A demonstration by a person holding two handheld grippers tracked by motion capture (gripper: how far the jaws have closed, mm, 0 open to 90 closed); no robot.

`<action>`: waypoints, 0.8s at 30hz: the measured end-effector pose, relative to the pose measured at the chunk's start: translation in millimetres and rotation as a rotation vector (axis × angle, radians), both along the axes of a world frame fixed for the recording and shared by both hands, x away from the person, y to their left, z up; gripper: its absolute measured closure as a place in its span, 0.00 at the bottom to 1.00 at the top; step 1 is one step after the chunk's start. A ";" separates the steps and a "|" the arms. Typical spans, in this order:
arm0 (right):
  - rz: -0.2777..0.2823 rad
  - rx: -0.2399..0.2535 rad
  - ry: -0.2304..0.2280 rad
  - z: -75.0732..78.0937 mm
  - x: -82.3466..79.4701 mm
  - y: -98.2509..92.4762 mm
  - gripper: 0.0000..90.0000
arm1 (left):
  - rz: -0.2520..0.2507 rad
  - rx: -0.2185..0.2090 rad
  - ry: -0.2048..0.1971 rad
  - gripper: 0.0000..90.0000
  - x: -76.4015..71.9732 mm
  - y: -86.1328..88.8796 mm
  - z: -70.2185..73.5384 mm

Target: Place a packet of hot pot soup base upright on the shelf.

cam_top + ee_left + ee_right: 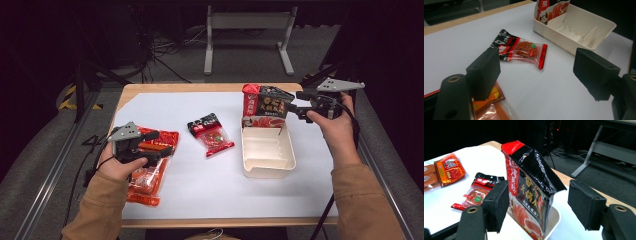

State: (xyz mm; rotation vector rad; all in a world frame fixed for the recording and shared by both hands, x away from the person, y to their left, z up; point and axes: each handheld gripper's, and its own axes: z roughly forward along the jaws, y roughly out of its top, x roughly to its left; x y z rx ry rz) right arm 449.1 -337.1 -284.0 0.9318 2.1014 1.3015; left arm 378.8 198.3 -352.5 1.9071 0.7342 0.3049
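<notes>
A person sits at a table with a two-jaw gripper in each hand; a white sheet covers most of the wooden top.

At the right of the high view, the right gripper (301, 106) sits just right of a tall red-and-black bag (265, 102) that stands upright in the far end of a cream tray (268, 165). In the right gripper view its jaws stand wide apart with nothing in them; the bag rises between and beyond them, nearer the left jaw, with no pad pressing on it. The bag's long axis is vertical and its folded top leans toward the gripper.

At lower left, the left gripper (159, 146) hovers over a flat orange-red pack (150, 175) lying near the sheet's left edge. Its jaws are well open and hold nothing. They point toward a small pouch (524, 48) lying flat in the middle of the sheet, well ahead of the jaws, its long axis slanting from upper left to lower right in the left gripper view. The left gripper is the nearer one to this pouch, so it looks the likelier one to fetch it.

Beyond the table the room is dark, with grey carpet, loose cables and a pale metal frame (247, 35) at top centre.
</notes>
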 end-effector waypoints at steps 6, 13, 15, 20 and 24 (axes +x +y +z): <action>-0.016 -0.002 -0.012 5.5 -18.3 -2.2 0.37 | 0.019 -0.002 -0.013 0.19 2.2 5.0 2.9; -0.015 0.002 -0.003 4.7 -41.3 -0.3 0.36 | 0.055 -0.006 -0.004 0.19 4.9 16.5 7.4; -0.016 0.000 -0.006 3.2 -48.0 1.0 0.36 | 0.063 -0.007 -0.007 0.19 5.9 19.5 8.0; -0.003 0.020 -0.024 -1.8 -62.9 3.8 0.38 | 0.089 -0.007 -0.012 0.18 8.0 27.9 7.6; 0.005 0.019 -0.018 -7.9 -71.0 7.1 0.38 | 0.150 -0.015 -0.028 0.14 10.9 34.6 7.3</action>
